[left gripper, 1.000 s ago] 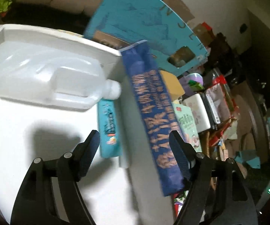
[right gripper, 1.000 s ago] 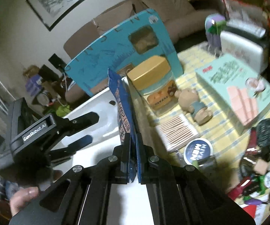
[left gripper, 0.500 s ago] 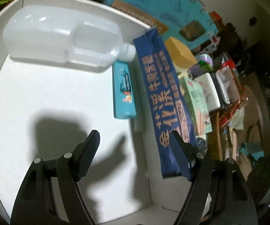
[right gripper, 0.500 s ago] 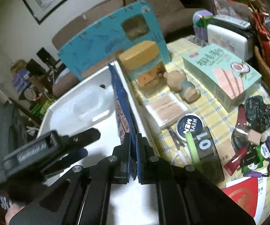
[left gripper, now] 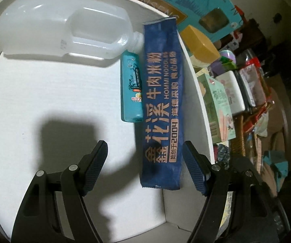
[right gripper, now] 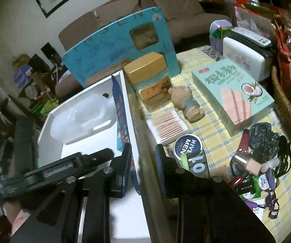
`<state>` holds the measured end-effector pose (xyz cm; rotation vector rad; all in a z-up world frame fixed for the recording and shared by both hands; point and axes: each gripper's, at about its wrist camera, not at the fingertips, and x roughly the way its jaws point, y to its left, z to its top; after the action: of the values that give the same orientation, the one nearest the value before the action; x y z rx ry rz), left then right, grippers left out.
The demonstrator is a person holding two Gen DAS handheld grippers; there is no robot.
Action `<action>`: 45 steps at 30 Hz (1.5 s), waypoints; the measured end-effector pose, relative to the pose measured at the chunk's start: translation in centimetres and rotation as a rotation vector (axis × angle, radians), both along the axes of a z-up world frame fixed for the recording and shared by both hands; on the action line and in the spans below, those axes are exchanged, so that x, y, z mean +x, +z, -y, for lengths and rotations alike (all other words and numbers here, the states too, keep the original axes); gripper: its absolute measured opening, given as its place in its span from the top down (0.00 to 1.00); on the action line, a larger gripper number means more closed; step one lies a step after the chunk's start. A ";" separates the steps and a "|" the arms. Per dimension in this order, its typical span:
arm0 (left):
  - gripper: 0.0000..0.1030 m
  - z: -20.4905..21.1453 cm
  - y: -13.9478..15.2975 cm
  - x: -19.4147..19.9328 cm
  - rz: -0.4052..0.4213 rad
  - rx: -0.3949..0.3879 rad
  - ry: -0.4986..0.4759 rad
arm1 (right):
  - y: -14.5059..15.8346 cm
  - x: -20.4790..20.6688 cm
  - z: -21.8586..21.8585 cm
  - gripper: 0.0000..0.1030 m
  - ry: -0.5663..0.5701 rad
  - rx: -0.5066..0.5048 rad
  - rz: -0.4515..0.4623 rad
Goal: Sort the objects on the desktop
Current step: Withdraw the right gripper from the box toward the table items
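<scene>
The right gripper [right gripper: 143,151] has just been opening its jaws, which now stand a little apart at lower centre of its view, and the blue noodle packet [left gripper: 161,103] lies free inside the white box [left gripper: 196,85], along its right wall. The left gripper [left gripper: 145,154] hangs over the box with jaws wide and empty. The teal tube [left gripper: 131,89] sits beside the packet, the clear jug [left gripper: 64,22] at upper left.

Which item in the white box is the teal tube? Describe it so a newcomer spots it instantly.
Find the white box beside the yellow checked tablecloth. Inside lie a big translucent jug and a long dark-blue noodle packet. The teal tube lies flat alongside the packet, below the jug's neck: the smallest item there, and the only turquoise one.
</scene>
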<state>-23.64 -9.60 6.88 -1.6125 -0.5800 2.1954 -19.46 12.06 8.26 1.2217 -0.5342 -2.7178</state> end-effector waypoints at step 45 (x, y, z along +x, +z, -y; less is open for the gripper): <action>0.00 -18.6 0.9 23.7 -0.385 -0.192 -0.269 | -4.7 9.4 -20.6 0.52 0.173 0.026 0.025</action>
<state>0.01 8.97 7.74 -1.2132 -0.0411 2.3165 -10.02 32.66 3.57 1.2472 -0.3775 -2.5767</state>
